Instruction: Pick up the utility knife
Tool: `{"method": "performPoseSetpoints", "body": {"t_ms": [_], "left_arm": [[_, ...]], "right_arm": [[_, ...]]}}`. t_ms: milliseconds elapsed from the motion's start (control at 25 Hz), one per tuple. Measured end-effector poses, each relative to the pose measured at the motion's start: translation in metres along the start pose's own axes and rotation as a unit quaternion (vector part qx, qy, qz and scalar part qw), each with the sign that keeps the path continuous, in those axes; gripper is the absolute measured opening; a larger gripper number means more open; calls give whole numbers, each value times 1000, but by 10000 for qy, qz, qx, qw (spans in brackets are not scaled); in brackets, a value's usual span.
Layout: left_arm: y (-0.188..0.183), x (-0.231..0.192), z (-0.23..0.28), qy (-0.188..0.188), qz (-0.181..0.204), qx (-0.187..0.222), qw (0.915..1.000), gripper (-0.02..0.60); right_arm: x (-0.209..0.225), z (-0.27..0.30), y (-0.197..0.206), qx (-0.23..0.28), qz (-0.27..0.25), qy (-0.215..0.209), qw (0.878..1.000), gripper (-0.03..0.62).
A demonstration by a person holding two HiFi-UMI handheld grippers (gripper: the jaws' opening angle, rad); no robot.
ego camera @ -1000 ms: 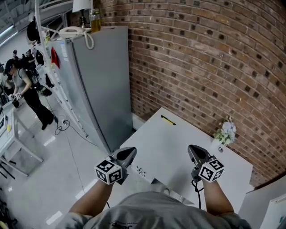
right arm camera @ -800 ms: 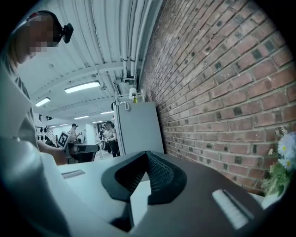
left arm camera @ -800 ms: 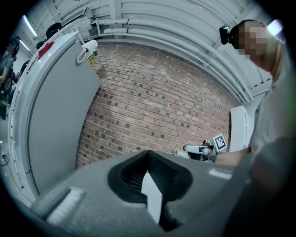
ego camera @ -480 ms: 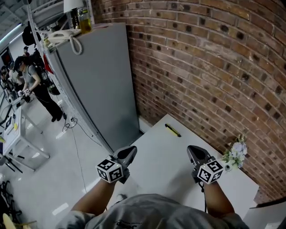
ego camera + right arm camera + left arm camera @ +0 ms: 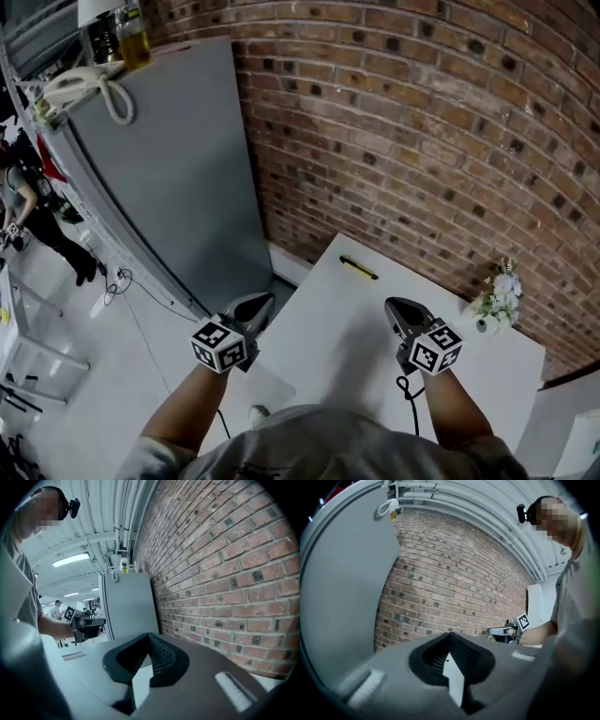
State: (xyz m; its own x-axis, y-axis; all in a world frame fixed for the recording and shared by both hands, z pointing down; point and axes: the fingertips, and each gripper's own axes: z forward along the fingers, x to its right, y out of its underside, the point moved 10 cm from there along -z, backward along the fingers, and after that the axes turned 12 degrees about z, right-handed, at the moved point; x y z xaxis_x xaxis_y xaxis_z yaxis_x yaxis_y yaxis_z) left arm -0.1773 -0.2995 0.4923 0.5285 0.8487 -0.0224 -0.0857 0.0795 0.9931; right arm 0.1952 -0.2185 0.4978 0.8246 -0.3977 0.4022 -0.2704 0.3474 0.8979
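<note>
Left gripper [image 5: 261,302]: jaws together, nothing between them. Right gripper [image 5: 394,307]: the same. The left one is at the table's [image 5: 417,281] left edge, the right one over the near tabletop.

Knife [image 5: 358,268]: slim, yellow and black. It lies flat near the far-left corner, close to the brick wall [image 5: 422,122] and well ahead of both grippers. Bare white top lies between.

Grey cabinet [image 5: 169,169] stands to the left. Flowers [image 5: 499,289] are far right, well apart from the knife.

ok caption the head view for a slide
Left gripper and right gripper, both shut, at a white table; utility knife lies near the brick wall
</note>
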Motion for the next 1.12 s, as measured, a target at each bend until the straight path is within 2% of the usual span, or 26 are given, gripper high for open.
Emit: {"method": "performPoseSetpoints", "body": {"t_ms": [240, 360, 440, 520, 640, 720, 880, 1000, 1120], "left_arm": [[0, 3, 6, -221, -134, 211, 9994, 0], [1, 6, 12, -12, -67, 128, 9999, 49], [-4, 5, 21, 323, 293, -113, 9990, 141], [-12, 1, 33, 621, 1031, -530, 9913, 204], [-26, -8, 61, 977, 2245, -982, 9646, 229], [-30, -12, 85, 1243, 2764, -1213, 9452, 230], [-18, -15, 145, 1860, 3407, -1726, 9053, 233], [0, -13, 193, 2369, 3848, -2133, 8662, 235], [25, -12, 240, 2810, 4111, -2478, 8311, 238]], "right_arm": [[6, 5, -12, -124, -134, -15, 9998, 9], [10, 4, -17, -110, -128, -33, 9999, 9], [14, 2, -19, -100, -125, -51, 9999, 9], [18, 1, -19, -95, -126, -61, 9999, 9], [25, -1, -16, -113, -170, -63, 9998, 9], [32, -3, -12, -139, -191, -25, 9997, 9], [58, -5, -8, -136, -189, 83, 9997, 9], [80, -4, -4, -129, -170, 158, 9996, 9], [104, -3, 2, -183, -152, 202, 9995, 9]]}}
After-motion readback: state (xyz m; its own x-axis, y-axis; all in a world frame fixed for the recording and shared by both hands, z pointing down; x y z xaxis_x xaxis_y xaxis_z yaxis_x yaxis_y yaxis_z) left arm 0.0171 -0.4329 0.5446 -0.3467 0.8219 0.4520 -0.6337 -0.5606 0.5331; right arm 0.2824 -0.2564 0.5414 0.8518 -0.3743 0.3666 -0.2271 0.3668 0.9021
